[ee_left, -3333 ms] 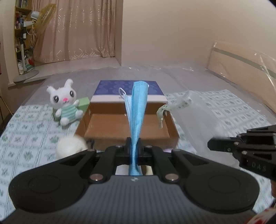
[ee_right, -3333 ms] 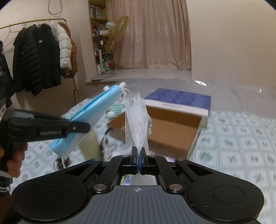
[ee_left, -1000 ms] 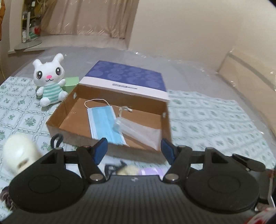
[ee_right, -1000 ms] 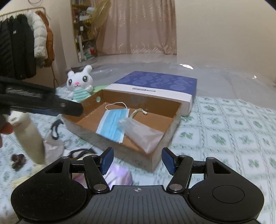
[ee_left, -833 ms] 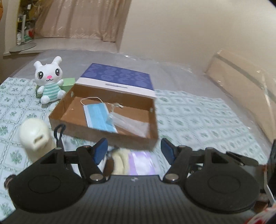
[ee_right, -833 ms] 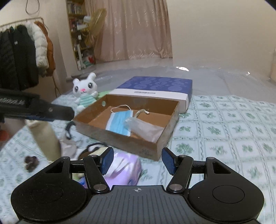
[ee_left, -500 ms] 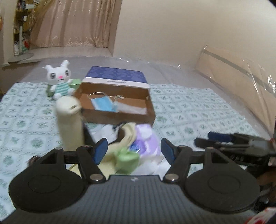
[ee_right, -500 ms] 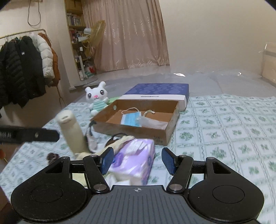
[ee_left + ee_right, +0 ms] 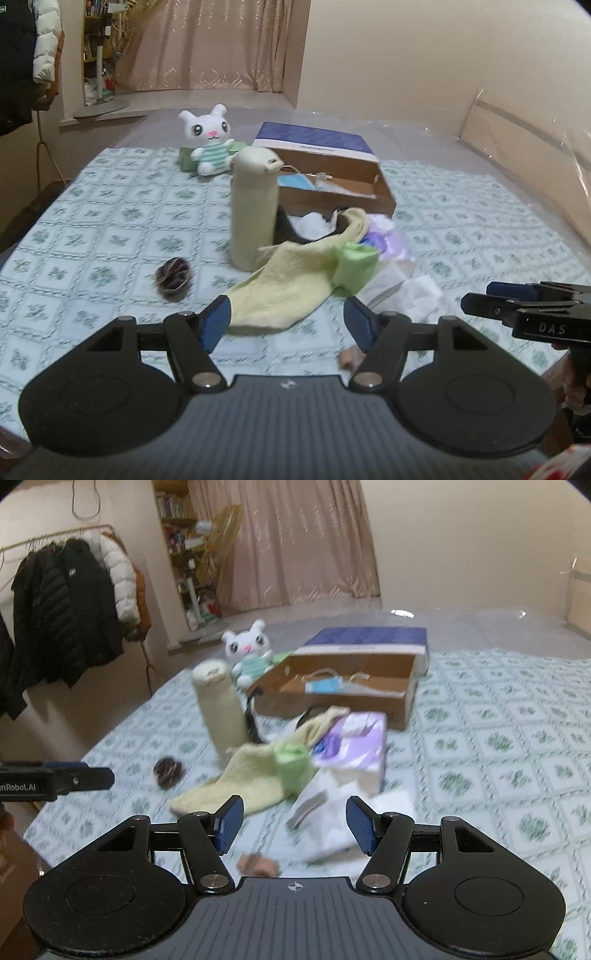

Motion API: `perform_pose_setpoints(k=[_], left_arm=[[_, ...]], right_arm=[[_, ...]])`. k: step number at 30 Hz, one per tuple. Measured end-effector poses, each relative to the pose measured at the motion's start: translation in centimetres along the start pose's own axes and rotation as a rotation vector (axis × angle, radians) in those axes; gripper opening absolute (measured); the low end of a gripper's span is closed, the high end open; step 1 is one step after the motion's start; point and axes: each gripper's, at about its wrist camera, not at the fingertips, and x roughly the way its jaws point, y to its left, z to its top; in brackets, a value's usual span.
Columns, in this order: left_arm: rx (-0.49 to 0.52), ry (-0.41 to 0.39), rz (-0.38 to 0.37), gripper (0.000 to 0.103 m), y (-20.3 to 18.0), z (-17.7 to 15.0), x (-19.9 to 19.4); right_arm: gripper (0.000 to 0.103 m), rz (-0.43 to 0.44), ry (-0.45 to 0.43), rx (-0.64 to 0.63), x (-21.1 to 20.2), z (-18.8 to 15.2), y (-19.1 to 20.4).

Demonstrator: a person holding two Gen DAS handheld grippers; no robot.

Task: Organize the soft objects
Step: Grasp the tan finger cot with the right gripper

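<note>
Hovering over the patterned bed, the left gripper (image 9: 286, 323) has its jaws spread wide and empty, and the right gripper (image 9: 293, 825) is likewise wide and holds nothing. Just ahead of the left fingertips lies the yellow sock (image 9: 284, 290), limp and flat, its green cuff (image 9: 354, 267) resting against a purple tissue pack (image 9: 388, 240). Ahead and left of it stands a cream bottle (image 9: 253, 206), touching the sock's far edge, with a dark hair tie (image 9: 173, 278) further left. Beyond the pile sits the box (image 9: 384, 194), a blue mask (image 9: 325, 685) already lying inside, and a plush rabbit (image 9: 210, 147) stands beyond the bottle. From the right gripper, crumpled white wrapping (image 9: 325, 812) lies just ahead between its fingers. The sock looks light and floppy; it should drape and drag when lifted, so a pinch across the thicker cuff or the bunched middle seems the safer hold, since a grip at the toe would leave it trailing against the bottle. The tissue pack is squashy but bulkier and wants a grip across its narrow sides.
</note>
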Motion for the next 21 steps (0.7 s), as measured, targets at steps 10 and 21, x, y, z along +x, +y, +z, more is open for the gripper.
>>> perform_pose_setpoints(k=[10,21], left_arm=[[0.083,0.072,0.066,0.065,0.5,-4.2,1.1],[0.063,0.125,0.096,0.064,2.3,-5.8,4.0]], right_arm=[[0.061,0.035,0.110,-0.058,2.6,-4.0,3.5],[0.061,-0.015,0.183,-0.150,8.1,-6.0,4.7]])
